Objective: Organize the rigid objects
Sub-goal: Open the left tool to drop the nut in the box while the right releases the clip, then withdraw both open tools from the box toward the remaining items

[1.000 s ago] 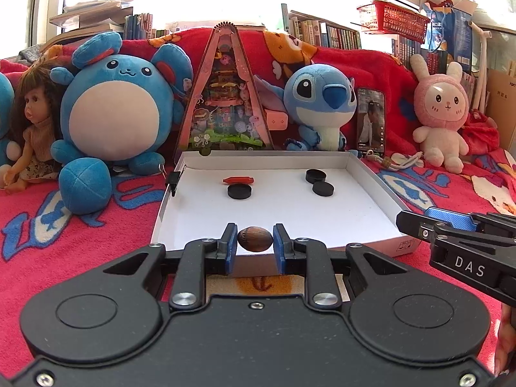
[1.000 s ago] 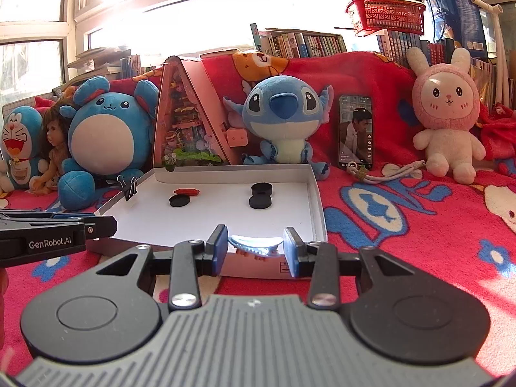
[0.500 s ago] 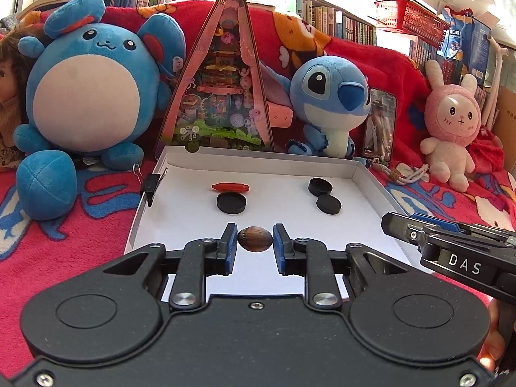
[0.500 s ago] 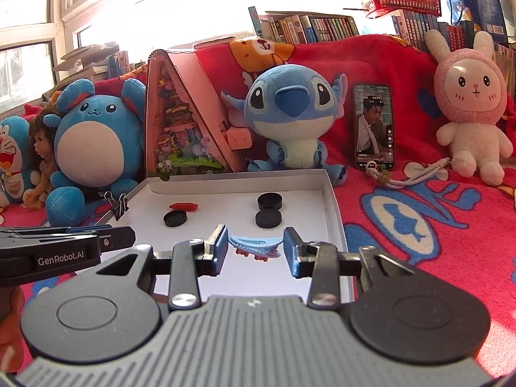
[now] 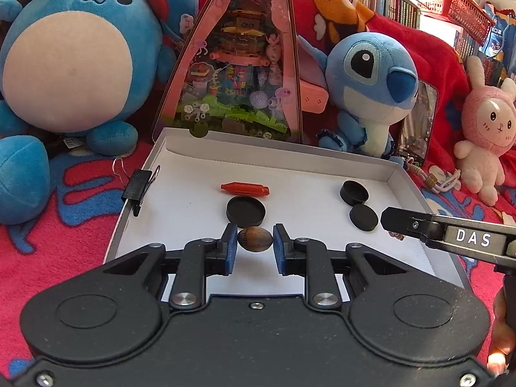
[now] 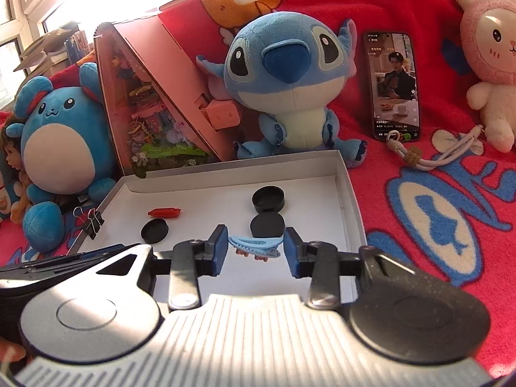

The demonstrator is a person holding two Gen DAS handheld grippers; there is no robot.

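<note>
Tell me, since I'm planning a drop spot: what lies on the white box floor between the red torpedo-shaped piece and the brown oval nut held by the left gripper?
One black round cap, seen in the left wrist view.

Bed covered by a red blanket (image 6: 435, 193) with blue cartoon print. Directly on it: white shallow box (image 6: 350, 190), binder clip (image 6: 92, 222) on its left wall. Behind the box: round blue plush (image 5: 67, 61), pink triangular toy case (image 5: 238, 64), blue alien plush (image 6: 290, 74), phone (image 6: 395, 85) propped upright, pink bunny plush (image 6: 490, 61). Corded strap (image 6: 451, 154) lies near the phone.
</note>
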